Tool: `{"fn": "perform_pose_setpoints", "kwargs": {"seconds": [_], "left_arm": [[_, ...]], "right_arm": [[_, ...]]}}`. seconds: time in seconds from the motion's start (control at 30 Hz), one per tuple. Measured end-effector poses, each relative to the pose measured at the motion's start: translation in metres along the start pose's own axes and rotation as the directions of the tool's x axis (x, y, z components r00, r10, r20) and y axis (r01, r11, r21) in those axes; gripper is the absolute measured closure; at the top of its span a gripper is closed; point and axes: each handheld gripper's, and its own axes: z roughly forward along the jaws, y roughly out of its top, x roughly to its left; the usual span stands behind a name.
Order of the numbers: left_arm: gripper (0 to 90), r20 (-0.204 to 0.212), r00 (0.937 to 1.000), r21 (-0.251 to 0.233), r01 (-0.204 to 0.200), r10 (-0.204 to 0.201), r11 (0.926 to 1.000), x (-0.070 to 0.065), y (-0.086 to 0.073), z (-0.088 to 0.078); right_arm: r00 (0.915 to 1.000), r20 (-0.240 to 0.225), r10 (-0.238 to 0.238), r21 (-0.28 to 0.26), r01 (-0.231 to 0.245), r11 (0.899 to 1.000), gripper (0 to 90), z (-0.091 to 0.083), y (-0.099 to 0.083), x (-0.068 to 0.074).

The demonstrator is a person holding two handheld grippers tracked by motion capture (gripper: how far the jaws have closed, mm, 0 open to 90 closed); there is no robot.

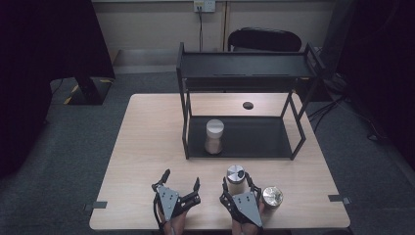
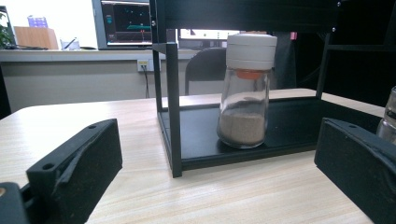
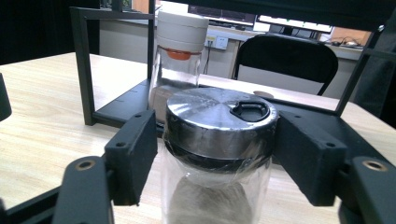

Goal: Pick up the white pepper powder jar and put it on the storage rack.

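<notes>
A glass jar with a metal lid [image 1: 235,174] [image 3: 219,116] stands upright near the table's front edge, holding brownish powder. My right gripper [image 1: 238,181] [image 3: 215,140] is shut on it, one jaw pressed against each side just under the lid. To its left my left gripper [image 1: 181,177] [image 2: 217,154] rests low over the wooden table [image 1: 147,142], open with nothing between its jaws. It faces a black two-level rack [image 1: 244,68] [image 2: 173,107]. On the rack's lower shelf stands a white-lidded jar [image 1: 214,136] [image 2: 245,93] [image 3: 180,42] of brown powder.
A second metal-lidded jar [image 1: 272,196] [image 2: 388,116] stands just right of the right gripper. A small black disc [image 1: 248,105] lies on the table behind the rack. A black chair [image 1: 264,39] [image 3: 285,60] stands beyond the far edge. The rack's top shelf is bare.
</notes>
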Motion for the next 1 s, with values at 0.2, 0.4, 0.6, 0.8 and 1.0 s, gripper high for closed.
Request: {"fn": "perform_pose_setpoints", "kwargs": {"seconds": [0.2, 0.4, 0.6, 0.8, 1.0], "left_arm": [[0.3, 0.0, 1.0, 0.0, 0.0, 0.0, 1.0, 0.0, 0.0, 0.0], [0.3, 0.0, 1.0, 0.0, 0.0, 0.0, 1.0, -0.0001, 0.0, 0.0], [0.3, -0.001, 1.0, 0.0, 0.0, 0.0, 1.0, -0.0002, 0.0, -0.0002], [0.3, 0.0, 1.0, 0.0, 0.0, 0.0, 1.0, -0.0001, 0.0, -0.0002], [0.3, -0.001, 1.0, 0.0, 0.0, 0.0, 1.0, -0.0002, 0.0, -0.0003]], "right_arm": [[1.0, 0.002, 0.006, -0.002, -0.006, 1.0, 33.1, 0.0003, 0.0002, 0.0001], [1.0, -0.005, 0.009, -0.007, -0.009, 1.0, 34.0, 0.0006, 0.0005, -0.0005], [0.9997, -0.014, 0.022, 0.001, -0.022, 1.0, 33.3, 0.0031, 0.0021, -0.0032], [0.9988, -0.016, 0.046, 0.008, -0.045, 0.999, 32.8, 0.0069, 0.0035, -0.0056], [0.9984, -0.017, 0.054, 0.021, -0.053, 0.998, 33.1, 0.0093, 0.0073, -0.0065]]}}
